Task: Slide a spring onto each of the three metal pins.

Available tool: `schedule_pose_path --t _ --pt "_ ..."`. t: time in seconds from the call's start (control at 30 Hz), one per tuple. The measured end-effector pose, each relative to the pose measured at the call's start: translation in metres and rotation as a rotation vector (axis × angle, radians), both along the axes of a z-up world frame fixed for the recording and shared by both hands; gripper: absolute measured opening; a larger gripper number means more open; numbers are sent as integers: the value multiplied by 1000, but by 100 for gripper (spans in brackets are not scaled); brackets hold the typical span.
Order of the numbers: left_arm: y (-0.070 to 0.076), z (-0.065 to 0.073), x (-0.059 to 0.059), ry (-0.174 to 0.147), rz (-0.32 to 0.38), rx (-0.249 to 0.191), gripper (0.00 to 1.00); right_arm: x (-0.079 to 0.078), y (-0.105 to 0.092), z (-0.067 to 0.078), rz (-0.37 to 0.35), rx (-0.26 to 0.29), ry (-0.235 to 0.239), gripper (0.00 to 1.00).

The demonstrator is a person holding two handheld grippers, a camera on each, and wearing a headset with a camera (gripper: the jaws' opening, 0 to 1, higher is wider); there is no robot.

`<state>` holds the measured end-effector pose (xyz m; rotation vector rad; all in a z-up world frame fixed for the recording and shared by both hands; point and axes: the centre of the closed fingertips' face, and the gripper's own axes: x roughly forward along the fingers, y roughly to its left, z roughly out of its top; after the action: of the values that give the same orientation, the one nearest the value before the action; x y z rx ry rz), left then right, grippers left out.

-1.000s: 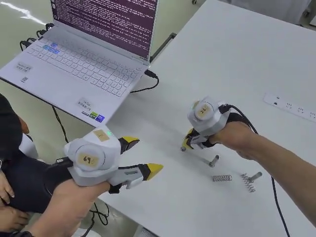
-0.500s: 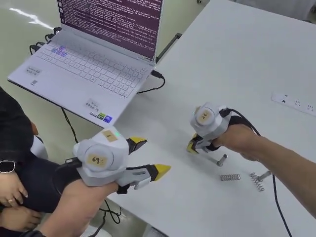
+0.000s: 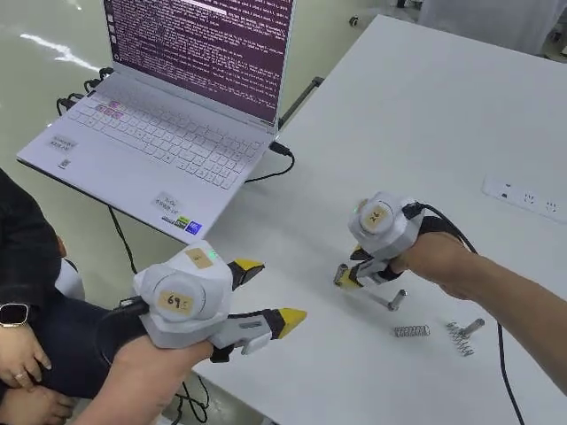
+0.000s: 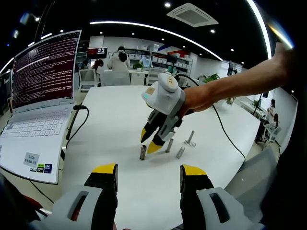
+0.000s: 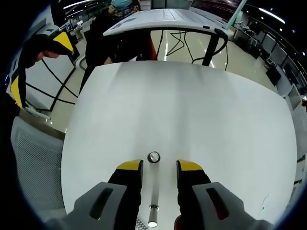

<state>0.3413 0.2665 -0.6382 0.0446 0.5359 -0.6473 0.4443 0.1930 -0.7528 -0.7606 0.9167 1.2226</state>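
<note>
One white laptop (image 3: 151, 133) with a purple screen of text sits at 10 o'clock, off the edge of the white, matte surface (image 3: 425, 115)

One left gripper (image 3: 270, 290) hangs at 7 o'clock past that edge; its two yellow-tipped fingers (image 3: 291, 314) are spread wide and hold nothing

There are three pins, all short, dull-shining metal cylinders. The first pin (image 3: 340, 274) stands upright near the middle of the surface. One right gripper (image 3: 353, 268), in a rounded white shell, points down at it from 1 o'clock. Its fingers are a narrow gap apart and empty, with the tips just beside the pin. In the right gripper view this pin is seen end-on as a small round disc at 12 o'clock of the tips. The second pin (image 3: 399, 299) is at 4 o'clock of the first, under the hand

There are two springs, both thin wire coils. The loose spring (image 3: 411, 331) lies flat at 5 o'clock of the second pin. The other spring (image 3: 459, 338) lies against the third pin (image 3: 474, 326), furthest right

One flat white power strip (image 3: 523, 197) lies at 3 o'clock
</note>
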Motion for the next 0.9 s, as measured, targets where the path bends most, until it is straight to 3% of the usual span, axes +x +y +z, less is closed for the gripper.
schedule_pose_path --t 0.3,0.63,0.9 --pt "-1 3 -3 -11 0 0 47 -3 -10 21 -16 10 -43 32" --pt "2 5 -9 -17 12 -8 47 -11 -21 43 -65 56 -81 34" --pt "3 9 -8 -29 14 -6 47 -17 -27 51 -103 99 -107 37"
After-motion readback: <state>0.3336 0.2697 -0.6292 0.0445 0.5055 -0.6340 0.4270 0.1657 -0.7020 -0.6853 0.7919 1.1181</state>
